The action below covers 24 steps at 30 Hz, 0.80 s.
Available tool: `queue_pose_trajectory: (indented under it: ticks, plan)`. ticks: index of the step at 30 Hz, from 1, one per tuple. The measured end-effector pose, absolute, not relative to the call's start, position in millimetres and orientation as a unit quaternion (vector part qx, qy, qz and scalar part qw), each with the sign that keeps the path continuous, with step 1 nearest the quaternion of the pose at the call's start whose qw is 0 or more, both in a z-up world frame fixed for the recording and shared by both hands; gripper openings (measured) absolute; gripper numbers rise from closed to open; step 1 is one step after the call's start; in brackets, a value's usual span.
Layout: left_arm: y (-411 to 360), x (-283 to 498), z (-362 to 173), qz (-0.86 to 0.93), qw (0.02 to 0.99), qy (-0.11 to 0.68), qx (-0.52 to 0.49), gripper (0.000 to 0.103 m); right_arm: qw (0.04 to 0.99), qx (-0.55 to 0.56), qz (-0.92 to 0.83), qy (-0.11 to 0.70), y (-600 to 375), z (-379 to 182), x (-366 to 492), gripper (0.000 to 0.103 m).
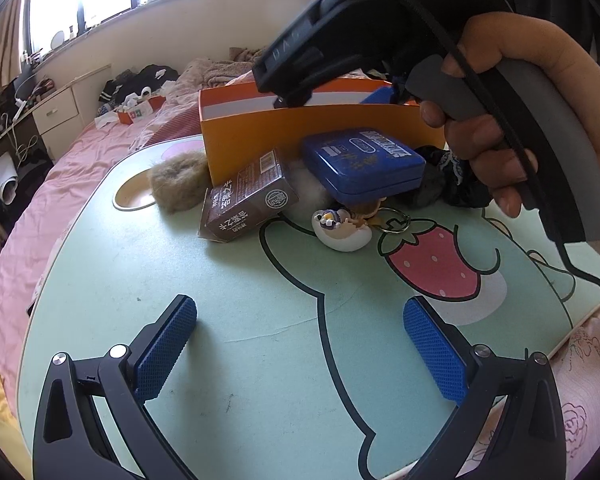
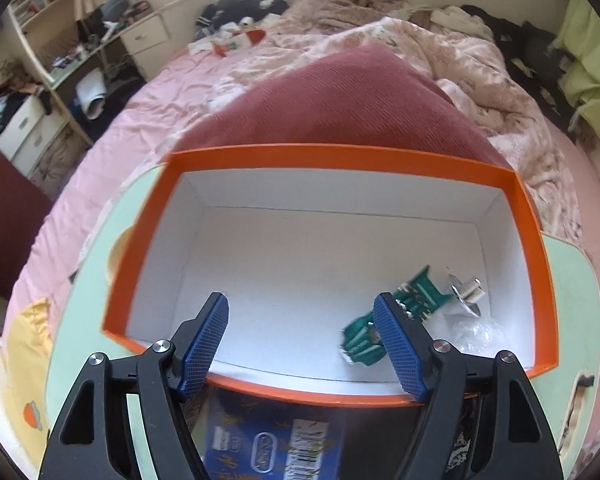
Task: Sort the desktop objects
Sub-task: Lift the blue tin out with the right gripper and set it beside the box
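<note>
An orange box with a white inside stands at the back of the mint table. My right gripper hangs open over it, nothing between its fingers. In the box lie a green toy car, a silver metal piece and clear plastic wrap. In front of the box sit a blue tin, a brown drink carton, an egg-shaped keychain figure, a brown fur ball and dark cloth. My left gripper rests open low over bare table, well short of them.
A hand holds the right gripper above the box's near right corner. The table lies on a pink bed; a maroon cushion rises just behind the box. A round cup recess is at the table's left. Drawers and clutter stand far left.
</note>
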<state>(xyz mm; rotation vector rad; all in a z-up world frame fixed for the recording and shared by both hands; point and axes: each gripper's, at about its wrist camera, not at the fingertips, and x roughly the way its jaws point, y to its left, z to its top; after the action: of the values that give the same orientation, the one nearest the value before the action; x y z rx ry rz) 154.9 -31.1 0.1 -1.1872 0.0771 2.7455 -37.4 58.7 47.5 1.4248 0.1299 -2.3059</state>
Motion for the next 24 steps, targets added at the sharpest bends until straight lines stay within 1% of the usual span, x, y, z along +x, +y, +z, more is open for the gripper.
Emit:
queue_pose_trajectory:
  ticks: [5, 10, 12, 15, 21, 24]
  plan:
    - [-31, 155, 0, 0.915, 0.075, 0.026, -0.396, 0.103, 0.231, 0.446, -0.863, 0.053, 66, 75, -15, 0.076]
    - [-31, 156, 0, 0.915, 0.074, 0.026, -0.395, 0.103, 0.253, 0.392, -0.880, 0.089, 85, 90, 37, 0.076]
    - [-31, 156, 0, 0.915, 0.075, 0.026, -0.395, 0.103, 0.255, 0.380, -0.884, 0.099, 100, 87, 59, 0.076]
    - [-32, 156, 0, 0.915, 0.075, 0.026, -0.395, 0.103, 0.243, 0.383, -0.886, 0.094, 127, 75, 82, 0.079]
    - [-27, 155, 0, 0.916, 0.073, 0.027, -0.394, 0.103, 0.200, 0.419, -0.883, 0.072, 170, 40, 116, 0.079]
    - [-24, 156, 1, 0.916, 0.070, 0.026, -0.394, 0.103, 0.189, 0.431, -0.879, 0.077, 175, 26, 122, 0.079]
